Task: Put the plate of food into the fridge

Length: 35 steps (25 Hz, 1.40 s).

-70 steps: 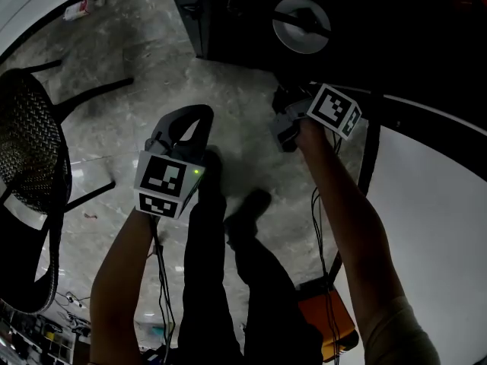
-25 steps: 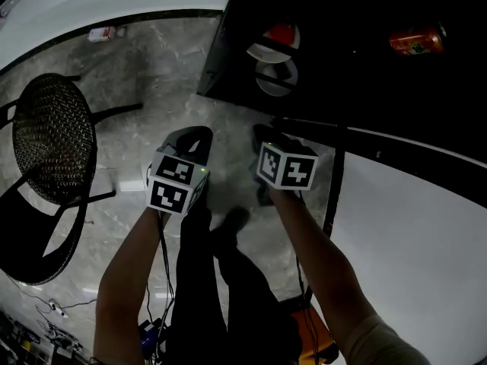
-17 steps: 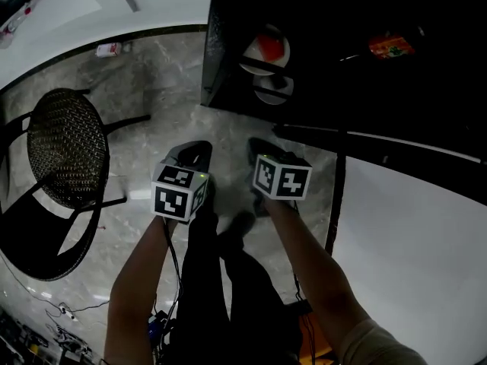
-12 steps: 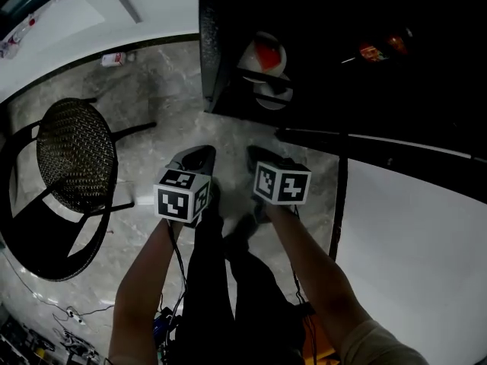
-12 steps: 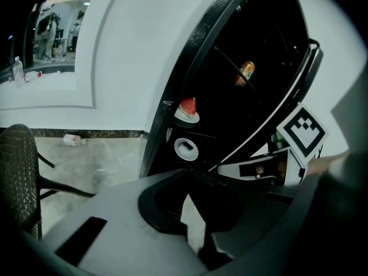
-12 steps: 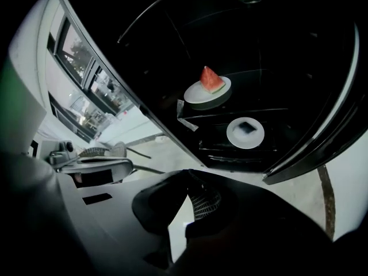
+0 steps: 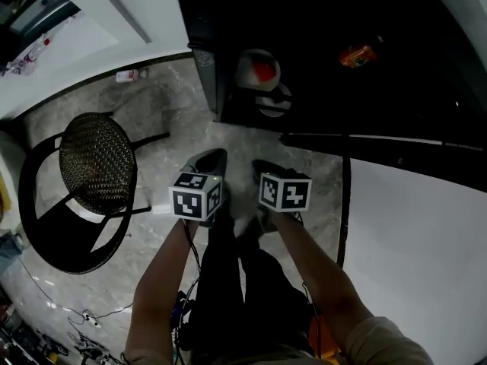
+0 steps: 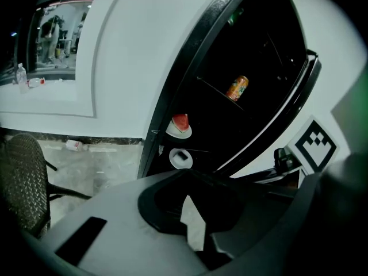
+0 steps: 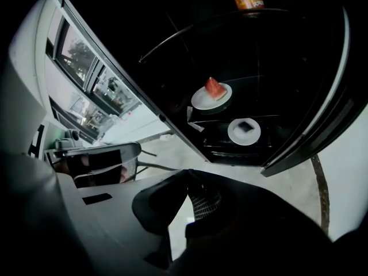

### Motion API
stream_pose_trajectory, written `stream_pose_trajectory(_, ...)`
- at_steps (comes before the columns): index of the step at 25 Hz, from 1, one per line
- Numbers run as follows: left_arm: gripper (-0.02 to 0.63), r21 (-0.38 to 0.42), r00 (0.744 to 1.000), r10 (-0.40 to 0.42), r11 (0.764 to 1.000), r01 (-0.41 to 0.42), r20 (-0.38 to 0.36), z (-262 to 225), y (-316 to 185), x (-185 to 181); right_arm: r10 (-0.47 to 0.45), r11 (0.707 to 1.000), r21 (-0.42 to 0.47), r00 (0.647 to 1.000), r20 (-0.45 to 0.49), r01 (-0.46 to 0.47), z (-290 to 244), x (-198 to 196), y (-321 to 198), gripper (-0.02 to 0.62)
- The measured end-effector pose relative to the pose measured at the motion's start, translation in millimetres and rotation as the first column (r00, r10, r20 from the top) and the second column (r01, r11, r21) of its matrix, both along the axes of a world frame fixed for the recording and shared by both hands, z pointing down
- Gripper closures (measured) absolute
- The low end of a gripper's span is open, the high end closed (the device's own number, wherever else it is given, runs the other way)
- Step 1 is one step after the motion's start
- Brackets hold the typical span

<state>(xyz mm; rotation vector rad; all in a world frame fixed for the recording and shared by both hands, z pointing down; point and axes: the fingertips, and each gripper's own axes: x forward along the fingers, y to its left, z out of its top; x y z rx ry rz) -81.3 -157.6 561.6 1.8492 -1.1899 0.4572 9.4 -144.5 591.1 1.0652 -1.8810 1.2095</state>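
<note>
The plate of food, a white plate with a red watermelon slice (image 7: 257, 70), sits on a shelf inside the dark open fridge (image 7: 319, 21). It also shows in the left gripper view as the plate (image 8: 180, 125) and in the right gripper view as the plate (image 9: 211, 94). My left gripper (image 7: 211, 157) and right gripper (image 7: 262, 166) hang side by side over the floor, short of the fridge. Both are shut with nothing held. In their own views the left gripper (image 8: 187, 175) and right gripper (image 9: 186, 173) have their jaw tips meeting.
A second white plate with a dark piece (image 7: 272, 101) sits one shelf lower. An orange can (image 7: 356, 55) stands higher in the fridge. The white fridge door (image 7: 415, 226) stands open at right. A black mesh chair (image 7: 97, 166) is at left on the marble floor (image 7: 175, 120).
My right gripper has drawn back from the fridge shelves and come down beside the left one. The view has shifted, so more of the fridge interior shows.
</note>
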Motion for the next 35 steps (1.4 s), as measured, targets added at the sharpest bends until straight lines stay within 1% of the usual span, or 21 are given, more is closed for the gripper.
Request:
stream_pose_trajectory(4, 0.595, 0.0, 1.0, 0.018, 1.0, -0.018, 0.0, -13, 3, 8, 0.021, 1.0, 0.022, 0.999, -0.036, -0.021, -16, 10, 0, 0.575)
stream_pose_trajectory(7, 0.595, 0.014, 0.999, 0.052, 0.999, -0.053, 0.007, -27, 5, 17, 0.046, 0.999, 0.028, 0.999, -0.027, -0.045, -32, 17, -1, 0.575)
stream_pose_trajectory(10, 0.595, 0.026, 0.998, 0.063, 0.998, -0.063, 0.009, -43, 4, 22, 0.059, 0.998, 0.039, 0.998, -0.017, -0.058, -46, 19, -1, 0.575)
stream_pose_trajectory(13, 0.595, 0.031, 0.997, 0.077, 0.997, -0.077, 0.003, -58, 6, 32, 0.039, 0.998, 0.055, 0.999, -0.007, -0.039, -64, 20, 1, 0.575)
stream_pose_trajectory(17, 0.595, 0.038, 0.993, 0.119, 0.992, -0.12, 0.02, -74, 14, 41, 0.015, 0.996, 0.084, 0.999, -0.029, -0.013, -85, 23, 1, 0.575)
stream_pose_trajectory(21, 0.595, 0.046, 0.993, 0.116, 0.992, -0.117, 0.022, -90, 13, 43, -0.004, 0.994, 0.106, 1.0, -0.025, 0.007, -102, 21, 5, 0.575)
stream_pose_trajectory(27, 0.595, 0.073, 0.992, 0.127, 0.989, -0.128, 0.022, -119, 10, 49, -0.024, 0.993, 0.113, 1.0, -0.004, 0.024, -124, 18, 21, 0.575)
stream_pose_trajectory(29, 0.595, 0.074, 0.992, 0.128, 0.989, -0.129, 0.023, -126, 14, 49, -0.05, 0.992, 0.114, 0.999, -0.006, 0.05, -128, 16, 30, 0.574)
stream_pose_trajectory(31, 0.595, 0.073, 0.992, 0.127, 0.989, -0.128, 0.021, -130, 13, 48, -0.08, 0.989, 0.127, 0.997, -0.017, 0.082, -134, 17, 30, 0.574)
stream_pose_trajectory(35, 0.595, 0.059, 0.99, 0.138, 0.988, -0.14, 0.032, -125, 21, 58, -0.104, 0.985, 0.132, 0.994, -0.032, 0.107, -138, 29, 37, 0.575)
